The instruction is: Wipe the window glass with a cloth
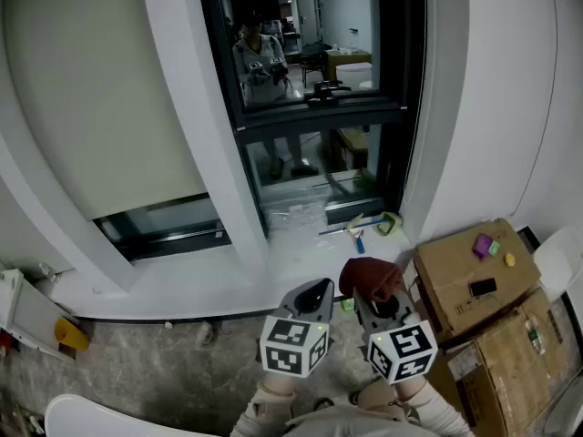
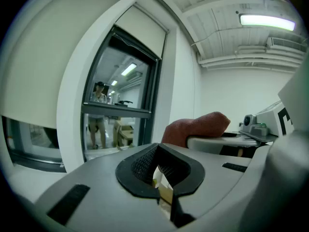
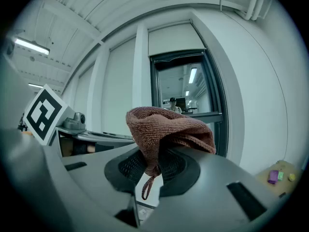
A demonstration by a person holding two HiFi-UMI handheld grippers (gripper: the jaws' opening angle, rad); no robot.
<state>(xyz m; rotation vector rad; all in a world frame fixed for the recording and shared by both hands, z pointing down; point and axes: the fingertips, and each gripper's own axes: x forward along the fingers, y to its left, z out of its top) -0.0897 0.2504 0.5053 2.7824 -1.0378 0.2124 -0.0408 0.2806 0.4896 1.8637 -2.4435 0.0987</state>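
My right tongs (image 3: 152,170) pinch the bunched brown cloth (image 3: 164,127), pad outward for wiping, well short of the window glass (image 1: 310,44); my left tongs (image 2: 159,170) are closed and empty.

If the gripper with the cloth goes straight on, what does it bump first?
Probably the window: the right gripper, shut on the cloth, points at its glass, with nothing seen between. Depth is unclear.
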